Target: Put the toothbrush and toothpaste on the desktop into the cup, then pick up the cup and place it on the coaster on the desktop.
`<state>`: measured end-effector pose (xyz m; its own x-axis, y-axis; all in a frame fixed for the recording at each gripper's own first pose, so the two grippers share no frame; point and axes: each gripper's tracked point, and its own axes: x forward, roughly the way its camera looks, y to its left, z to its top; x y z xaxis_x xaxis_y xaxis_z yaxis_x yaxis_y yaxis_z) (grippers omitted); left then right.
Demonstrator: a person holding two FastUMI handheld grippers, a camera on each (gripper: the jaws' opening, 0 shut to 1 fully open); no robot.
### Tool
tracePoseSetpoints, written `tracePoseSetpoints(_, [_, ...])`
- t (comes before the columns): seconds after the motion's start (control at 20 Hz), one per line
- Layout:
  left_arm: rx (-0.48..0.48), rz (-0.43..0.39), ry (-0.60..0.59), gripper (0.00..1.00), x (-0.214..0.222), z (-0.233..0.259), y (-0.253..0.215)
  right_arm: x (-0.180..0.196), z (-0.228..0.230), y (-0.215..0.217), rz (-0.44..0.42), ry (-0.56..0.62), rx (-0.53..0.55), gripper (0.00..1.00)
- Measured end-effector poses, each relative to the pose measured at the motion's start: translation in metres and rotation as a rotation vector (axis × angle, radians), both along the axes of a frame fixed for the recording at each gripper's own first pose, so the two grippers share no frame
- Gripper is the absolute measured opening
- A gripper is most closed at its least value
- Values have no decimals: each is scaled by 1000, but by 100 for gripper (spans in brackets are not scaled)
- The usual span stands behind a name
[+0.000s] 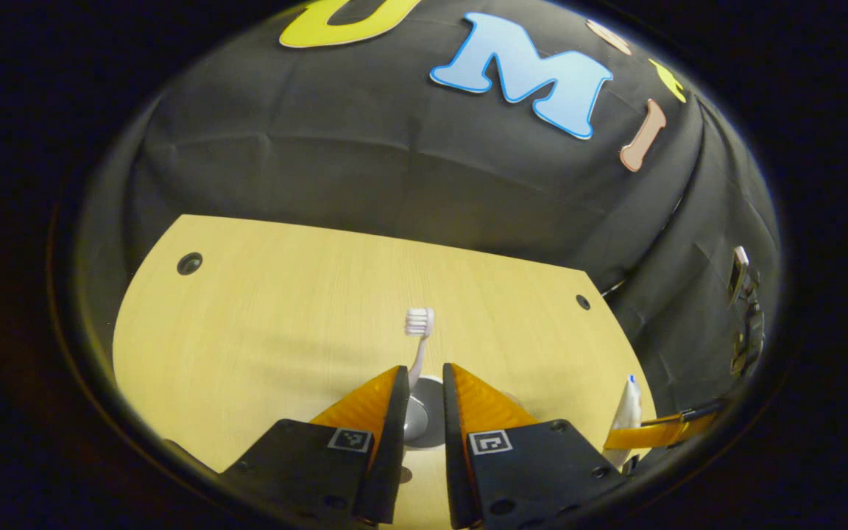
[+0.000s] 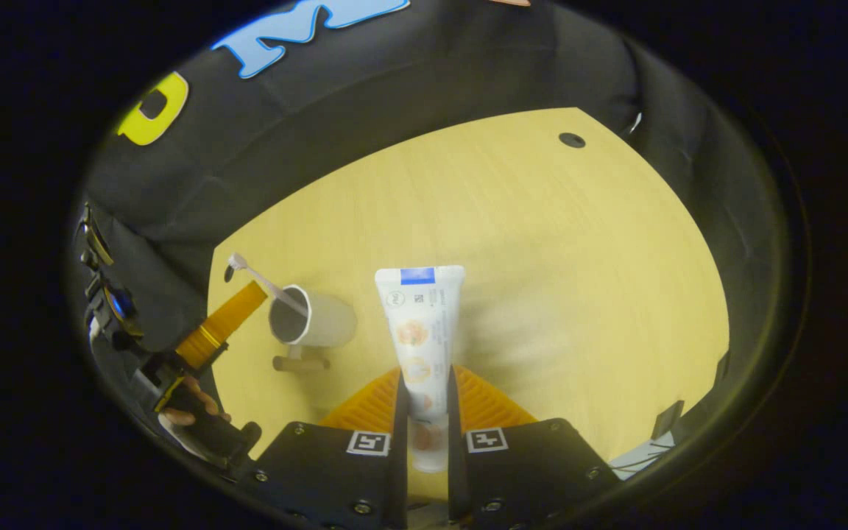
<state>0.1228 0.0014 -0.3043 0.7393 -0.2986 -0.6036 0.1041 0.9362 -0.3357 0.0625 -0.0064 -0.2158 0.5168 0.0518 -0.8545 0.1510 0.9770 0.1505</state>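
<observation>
Our right tongs (image 2: 424,401) pinch the toothpaste (image 2: 418,331); left tongs (image 1: 424,401) stand spread above the cup (image 2: 313,318), toothbrush (image 2: 266,280) inside, at nine o'clock. We might topple it entering steeply.

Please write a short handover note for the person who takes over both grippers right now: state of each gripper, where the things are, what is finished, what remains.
Left gripper: open, just above the cup; holds nothing.
Right gripper: shut on the toothpaste, held off the desktop.
Toothbrush: in the cup, leaning on the rim, bristles up.
Cup: sits on the desktop beside the left gripper; the small flat thing at its base may be the coaster, I cannot tell.
Done: toothbrush is in the cup.
Left: put the toothpaste into the cup, then set the cup on the coaster.
</observation>
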Motion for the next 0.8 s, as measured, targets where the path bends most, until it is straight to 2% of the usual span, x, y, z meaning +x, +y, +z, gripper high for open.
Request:
tracePoseSetpoints(0.1, [-1,8,-3,34,-6,4,5,9,7,10,20,-16,7,23])
tracePoseSetpoints(0.15, [-3,13,-5,31,-10,7,8,17,10,17,25,-30,13,23])
tracePoseSetpoints(0.2, [-4,18,-5,34,-13,8,13,24,16,22,27,-46,24,22])
tracePoseSetpoints(0.45, [1,43,-1,34,-30,12,37,65,37,53,40,-126,65,22])
tracePoseSetpoints(0.5, [6,51,1,37,-33,12,42,72,38,63,43,-138,76,22])
tracePoseSetpoints(0.55, [7,55,2,34,-36,12,48,79,40,70,47,-147,86,22])
tracePoseSetpoints(0.65, [8,65,6,34,-42,12,56,91,41,84,47,-165,104,22])
tracePoseSetpoints(0.7, [9,68,9,37,-45,11,60,99,39,89,43,-176,113,22])
tracePoseSetpoints(0.75, [12,71,14,34,-47,9,64,106,39,95,37,-189,123,23])
tracePoseSetpoints(0.8, [14,73,18,37,-50,9,68,111,38,100,31,-200,132,22])
